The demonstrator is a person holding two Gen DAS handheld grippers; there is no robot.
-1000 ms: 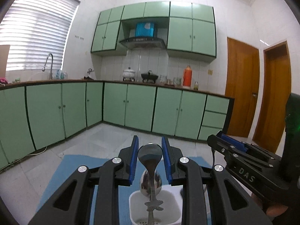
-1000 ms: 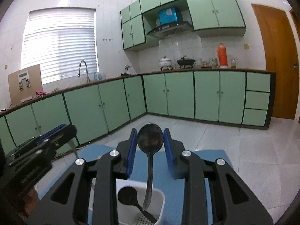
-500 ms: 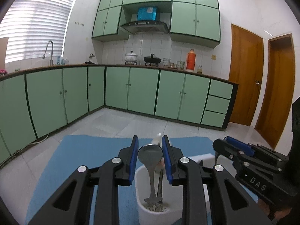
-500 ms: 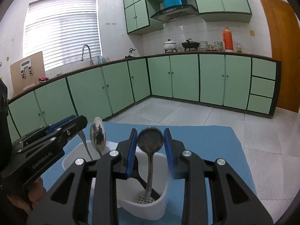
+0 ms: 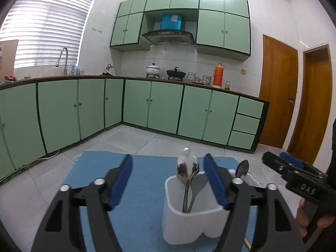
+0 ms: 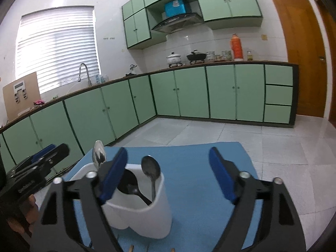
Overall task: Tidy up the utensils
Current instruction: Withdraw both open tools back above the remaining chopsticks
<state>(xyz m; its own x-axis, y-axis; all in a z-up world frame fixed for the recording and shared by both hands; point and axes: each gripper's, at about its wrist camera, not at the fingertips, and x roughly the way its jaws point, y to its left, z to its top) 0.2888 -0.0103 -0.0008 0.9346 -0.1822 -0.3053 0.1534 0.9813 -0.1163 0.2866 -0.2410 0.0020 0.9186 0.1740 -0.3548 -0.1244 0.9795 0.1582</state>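
Observation:
A white utensil holder (image 5: 195, 222) stands on a blue mat (image 5: 145, 199); it also shows in the right wrist view (image 6: 145, 218). Metal spoons stand upright in it: a large one (image 5: 187, 166), and a smaller one (image 5: 242, 169) at the far side. In the right wrist view a spoon (image 6: 150, 169) leans at the holder's right rim, another spoon (image 6: 99, 154) at its left, and a dark ladle (image 6: 128, 183) lies inside. My left gripper (image 5: 168, 182) is open and empty just above the holder. My right gripper (image 6: 168, 174) is open and empty beside the holder.
The blue mat (image 6: 199, 168) lies on a grey tiled floor (image 5: 117, 140). Green cabinets (image 5: 157, 107) line the far walls, with wooden doors (image 5: 277, 92) at the right. Thin wooden stick ends (image 6: 131, 247) show at the bottom edge.
Both grippers were shut on spoons over the holder. Both have opened wide and let go; the spoons now stand in the holder.

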